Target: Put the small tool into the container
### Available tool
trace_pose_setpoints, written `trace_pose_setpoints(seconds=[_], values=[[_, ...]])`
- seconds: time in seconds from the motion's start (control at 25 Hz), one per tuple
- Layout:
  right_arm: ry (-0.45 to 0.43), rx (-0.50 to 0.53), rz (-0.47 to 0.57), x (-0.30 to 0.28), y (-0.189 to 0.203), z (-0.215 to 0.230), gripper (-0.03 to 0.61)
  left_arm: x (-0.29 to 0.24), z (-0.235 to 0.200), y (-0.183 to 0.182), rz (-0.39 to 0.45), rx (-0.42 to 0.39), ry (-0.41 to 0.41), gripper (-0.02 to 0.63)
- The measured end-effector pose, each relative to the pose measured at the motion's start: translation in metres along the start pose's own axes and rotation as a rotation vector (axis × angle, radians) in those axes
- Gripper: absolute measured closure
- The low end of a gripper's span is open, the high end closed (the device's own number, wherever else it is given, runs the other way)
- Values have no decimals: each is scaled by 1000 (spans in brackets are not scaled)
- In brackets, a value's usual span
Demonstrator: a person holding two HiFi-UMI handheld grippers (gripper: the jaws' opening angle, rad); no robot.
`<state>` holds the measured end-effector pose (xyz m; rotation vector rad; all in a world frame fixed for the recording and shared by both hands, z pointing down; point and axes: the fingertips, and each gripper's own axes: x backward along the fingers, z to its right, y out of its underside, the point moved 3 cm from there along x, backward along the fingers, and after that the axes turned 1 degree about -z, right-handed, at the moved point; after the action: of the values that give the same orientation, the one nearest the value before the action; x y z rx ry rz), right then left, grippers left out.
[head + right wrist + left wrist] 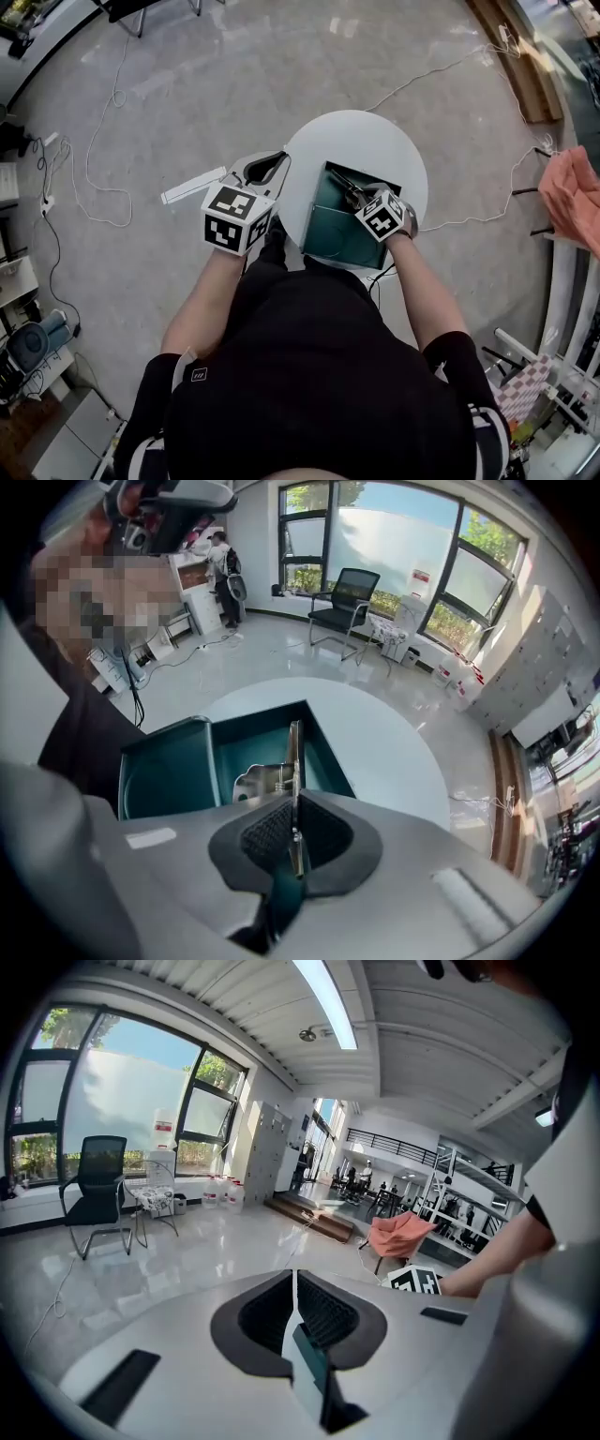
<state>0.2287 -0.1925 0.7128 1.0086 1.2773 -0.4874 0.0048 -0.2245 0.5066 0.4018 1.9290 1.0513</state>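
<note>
1. The right hand-held gripper (294, 803) has its jaws clamped on the small metal tool (292, 752). The tool sticks out straight ahead of the jaws, thin edge up.
2. Just ahead of and below that hand-held gripper stands the open green container (169, 766), set on the round white desk (356, 141). The tool's free end hangs over the container's open inside, between its walls.
3. No view shows whether the tool touches the container's floor.
4. The left hand-held gripper (265, 169) hangs beside the desk, with the desk's edge just to its right. Its jaws are pressed together with nothing between them, and it takes no part in the work.
5. Progress, as a judgement: the pick-up and carry look done, and the tool is at the container's mouth but not yet let go. What seems left is to lower it a little, part the right jaws so it drops in, and draw the hand-held gripper clear.
</note>
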Motion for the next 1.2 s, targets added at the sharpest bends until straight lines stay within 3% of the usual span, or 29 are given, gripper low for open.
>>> trace_pose_setpoints(seconds=[0.36, 0.52, 0.92, 1.2], values=[[58, 85, -59, -32, -7, -7, 565, 18, -24, 26, -23, 64, -49, 594], [40, 77, -66, -35, -8, -14, 552, 18, -28, 25, -19, 67, -42, 594], [5, 10, -71, -17, 3, -27, 505, 4, -21, 10, -5, 38, 48, 594], [52, -113, -31, 5, 3, -24, 506, -3, -14, 2, -4, -3, 124, 594]])
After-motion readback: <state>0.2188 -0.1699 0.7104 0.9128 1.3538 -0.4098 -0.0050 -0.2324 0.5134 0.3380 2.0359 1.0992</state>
